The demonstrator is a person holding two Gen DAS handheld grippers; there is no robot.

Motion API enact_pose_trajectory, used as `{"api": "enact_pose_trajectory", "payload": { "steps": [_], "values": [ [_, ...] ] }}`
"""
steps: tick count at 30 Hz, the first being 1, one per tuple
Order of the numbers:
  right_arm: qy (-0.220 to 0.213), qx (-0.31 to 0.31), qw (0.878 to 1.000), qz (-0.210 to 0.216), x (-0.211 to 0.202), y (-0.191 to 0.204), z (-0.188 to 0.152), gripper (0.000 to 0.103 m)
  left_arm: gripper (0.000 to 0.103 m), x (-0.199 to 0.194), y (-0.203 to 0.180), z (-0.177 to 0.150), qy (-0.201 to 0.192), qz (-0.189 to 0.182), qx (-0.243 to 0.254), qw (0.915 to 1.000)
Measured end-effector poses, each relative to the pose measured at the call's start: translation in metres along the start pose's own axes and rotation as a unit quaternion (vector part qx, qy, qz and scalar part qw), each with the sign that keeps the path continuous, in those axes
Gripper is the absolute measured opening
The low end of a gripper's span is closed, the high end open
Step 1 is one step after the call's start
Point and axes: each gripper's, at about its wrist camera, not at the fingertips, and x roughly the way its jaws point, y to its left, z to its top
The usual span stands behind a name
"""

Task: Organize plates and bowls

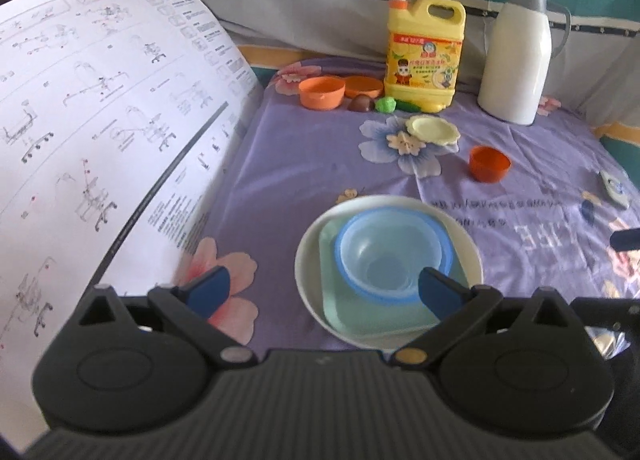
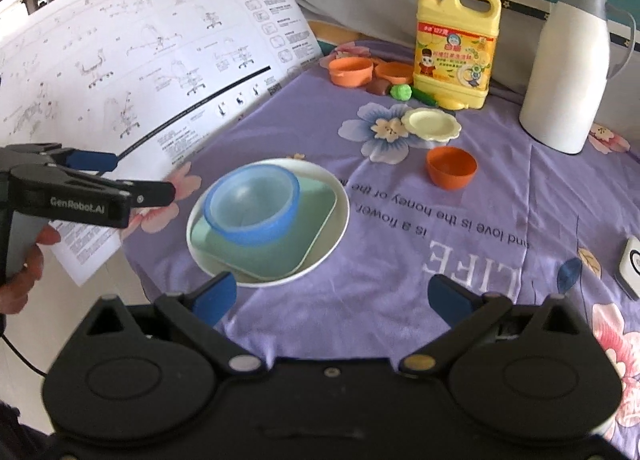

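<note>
The blue bowl (image 2: 252, 208) sits on a green plate (image 2: 280, 252) inside the white plate (image 2: 332, 236). The left tool (image 1: 320, 292) and the right tool (image 2: 332, 298) are both wide open, holding nothing.

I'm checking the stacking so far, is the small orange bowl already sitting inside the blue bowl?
No, the orange bowl stands alone on the cloth, apart from the blue bowl stacked on the plates.

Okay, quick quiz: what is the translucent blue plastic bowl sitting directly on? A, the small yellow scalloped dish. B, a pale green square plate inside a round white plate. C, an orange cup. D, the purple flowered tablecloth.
B: the translucent blue plastic bowl rests on the pale green square plate, which lies inside the round white plate.
</note>
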Motion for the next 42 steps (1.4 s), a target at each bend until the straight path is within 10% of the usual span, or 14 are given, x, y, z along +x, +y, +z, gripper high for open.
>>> {"api": "enact_pose_trajectory", "payload": {
  "steps": [42],
  "values": [
    [0.058,-0.011,0.998,-0.008,0.028,0.008,-0.008,0.103,0.103,0.029,-0.011,-0.028,0.051,-0.006,0.015,0.9985]
  ]
}}
